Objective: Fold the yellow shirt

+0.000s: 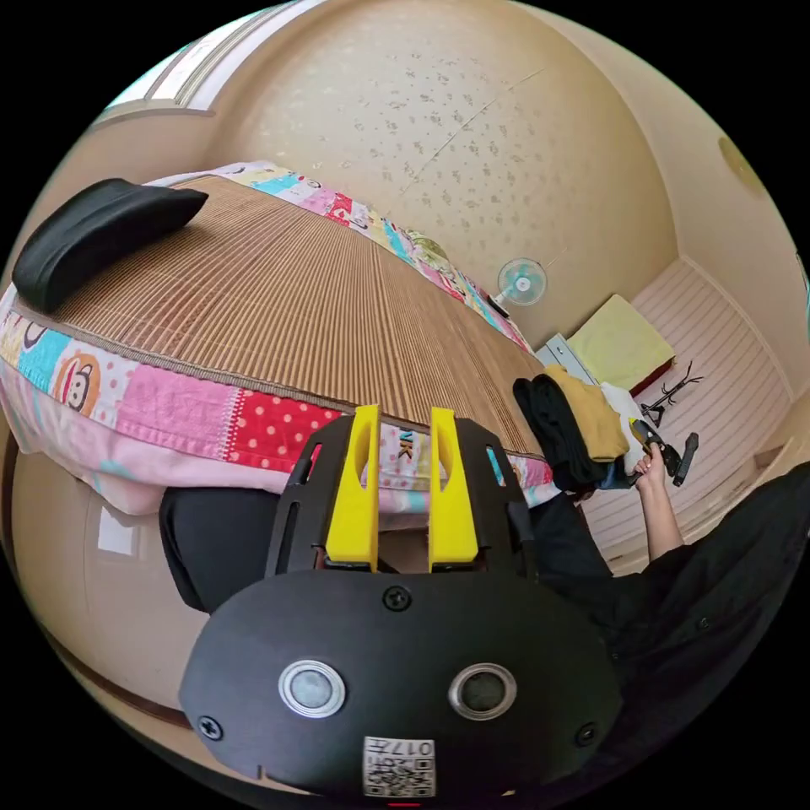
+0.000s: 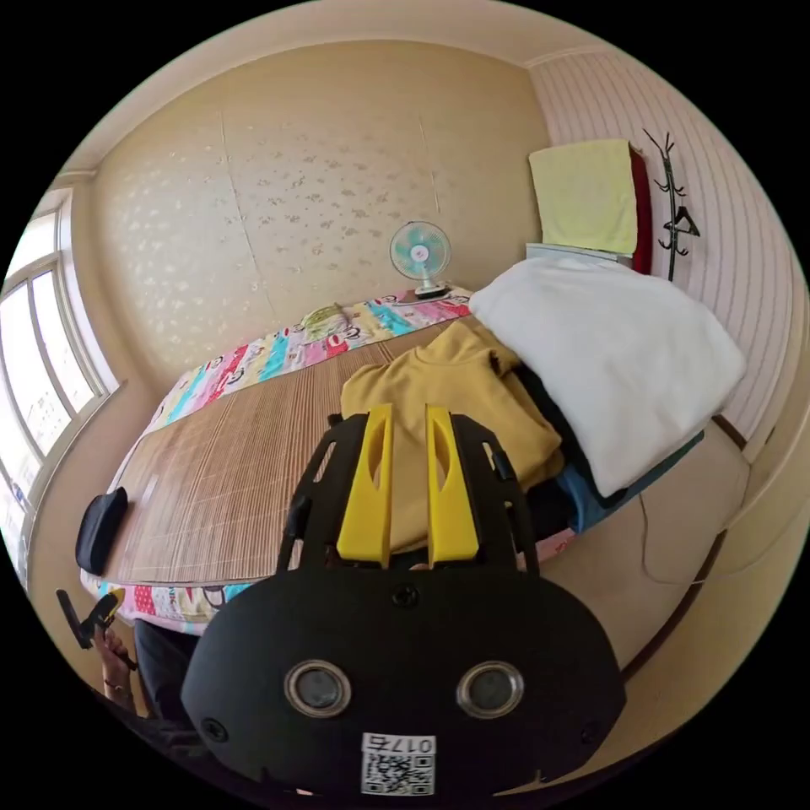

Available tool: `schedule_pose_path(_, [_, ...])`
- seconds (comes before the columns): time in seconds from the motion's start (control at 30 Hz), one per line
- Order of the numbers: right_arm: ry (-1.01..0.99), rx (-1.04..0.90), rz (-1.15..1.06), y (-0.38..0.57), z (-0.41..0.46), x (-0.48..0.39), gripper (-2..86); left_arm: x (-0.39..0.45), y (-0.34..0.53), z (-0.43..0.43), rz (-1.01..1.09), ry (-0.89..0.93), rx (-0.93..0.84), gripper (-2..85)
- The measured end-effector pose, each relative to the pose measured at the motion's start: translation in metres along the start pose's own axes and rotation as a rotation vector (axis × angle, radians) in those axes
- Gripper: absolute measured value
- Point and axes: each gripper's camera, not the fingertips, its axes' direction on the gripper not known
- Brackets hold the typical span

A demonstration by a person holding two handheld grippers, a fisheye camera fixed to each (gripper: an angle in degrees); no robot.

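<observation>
Landmark: bamboo mat [image 2: 236, 472], spread over a patchwork quilt [image 1: 177, 405] on the bed.

Item 1. Yellow shirt [image 2: 456, 405]. A mustard garment is found crumpled at the mat's corner nearest the fan [image 2: 420, 253], lying on dark clothing [image 1: 557, 430] and partly overlapped by a white garment [image 2: 607, 380]. It is seen as a small heap at that same corner in the left gripper view [image 1: 591, 413]. No fold is judged to have been made. The fabric is judged soft, light and limp, likely to sag and drag when lifted; nothing fragile is implied. Collar or shoulder seams are judged the best places to be taken hold of, but their exact position cannot be made out in the bunching. The white garment may be dragged along if the shirt is pulled from below it.

Item 2. Right gripper [image 2: 408, 422]. It is held above the shirt, off the mat's near edge. Its jaws are parted by a narrow gap; nothing is held.

Item 3. Left gripper [image 1: 403, 422]. It is held beyond the mat's long edge, well apart from the shirt. Its jaws are slightly parted, empty.

Item 4. Black cushion [image 1: 93, 228]. It is placed at the mat's end farthest from the shirt.
</observation>
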Motion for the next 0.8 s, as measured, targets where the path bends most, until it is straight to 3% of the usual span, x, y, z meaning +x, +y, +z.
schedule_pose_path(0.17, [0.092, 0.004, -0.035, -0.049, -0.011, 0.005, 8.0, 0.008, 0.024, -0.001, 0.047, -0.049, -0.012, 9.2])
schedule_pose_path(0.33, [0.077, -0.192, 0.106, -0.082, 0.014, 0.027, 7.3, -0.017, 0.061, 0.001, -0.06, -0.018, 0.002, 10.0])
schedule_pose_path(0.4, [-0.03, -0.234, 0.176, -0.084, 0.005, 0.021, 4.7, -0.021, 0.079, 0.008, -0.094, -0.001, 0.013, 10.0])
schedule_pose_path(0.53, [-0.256, -0.015, 0.022, -0.089, -0.071, -0.034, 3.4, -0.011, 0.102, 0.025, -0.111, 0.048, 0.037, 10.1])
schedule_pose_path(0.63, [-0.555, 0.045, -0.199, -0.099, -0.125, -0.083, 3.0, 0.017, 0.105, 0.06, 0.0, 0.254, -0.015, 9.1])
schedule_pose_path(0.7, [-0.764, -0.008, -0.347, -0.106, -0.15, -0.111, 2.9, 0.056, 0.099, 0.11, 0.163, 0.546, -0.203, 6.8])
schedule_pose_path(0.8, [-0.85, -0.102, -0.541, -0.101, -0.173, -0.151, 2.9, 0.106, 0.102, 0.159, 0.245, 0.637, -0.283, 8.0])
